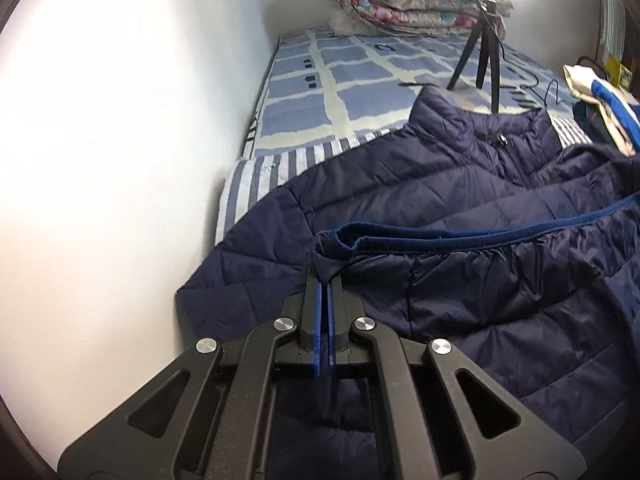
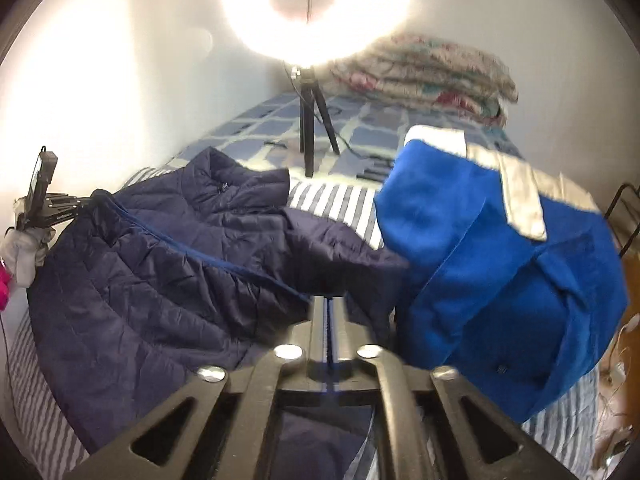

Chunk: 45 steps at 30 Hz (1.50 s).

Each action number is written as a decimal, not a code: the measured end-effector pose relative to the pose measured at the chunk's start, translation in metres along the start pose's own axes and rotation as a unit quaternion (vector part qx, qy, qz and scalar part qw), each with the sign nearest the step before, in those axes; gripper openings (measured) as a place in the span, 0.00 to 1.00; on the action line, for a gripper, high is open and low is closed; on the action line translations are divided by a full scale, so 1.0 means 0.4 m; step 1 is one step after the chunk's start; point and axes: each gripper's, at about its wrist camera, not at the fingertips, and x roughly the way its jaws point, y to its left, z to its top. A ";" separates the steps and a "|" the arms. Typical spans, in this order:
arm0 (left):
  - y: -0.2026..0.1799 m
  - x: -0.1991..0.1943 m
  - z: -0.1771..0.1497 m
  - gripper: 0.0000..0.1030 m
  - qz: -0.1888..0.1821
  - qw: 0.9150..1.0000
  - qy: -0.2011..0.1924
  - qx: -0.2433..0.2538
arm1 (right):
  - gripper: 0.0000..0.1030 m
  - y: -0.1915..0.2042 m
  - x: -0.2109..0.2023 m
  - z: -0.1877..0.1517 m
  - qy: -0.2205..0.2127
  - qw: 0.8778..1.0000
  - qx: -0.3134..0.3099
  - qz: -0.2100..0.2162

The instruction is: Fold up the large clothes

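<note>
Step in hand, my read: lift hem of navy quilted jacket (image 1: 460, 200) and carry it toward collar. Left claw (image 1: 325, 280) clenched on hem corner; right claw (image 2: 328, 300) looks pinched on same hem edge, blurred, so not certain. Jacket lies on striped bed (image 1: 256, 176), collar far side. I keep both claws level, hem taut between them, no sag. Blue garment (image 2: 500, 280) crowds right side; steer clear. Count: one jacket, one blue garment, two claws, one ring light tripod (image 2: 308, 136), one rolled quilt (image 1: 404, 0).

navy quilted jacket (image 1: 460, 208), blue-checked sheet (image 1: 340, 92), floral quilt (image 1: 400, 0)
</note>
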 end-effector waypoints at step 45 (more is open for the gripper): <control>0.059 0.266 0.221 0.00 0.121 0.993 -0.004 -0.011 | 0.00 0.029 0.362 0.202 0.055 0.957 -0.126 -0.256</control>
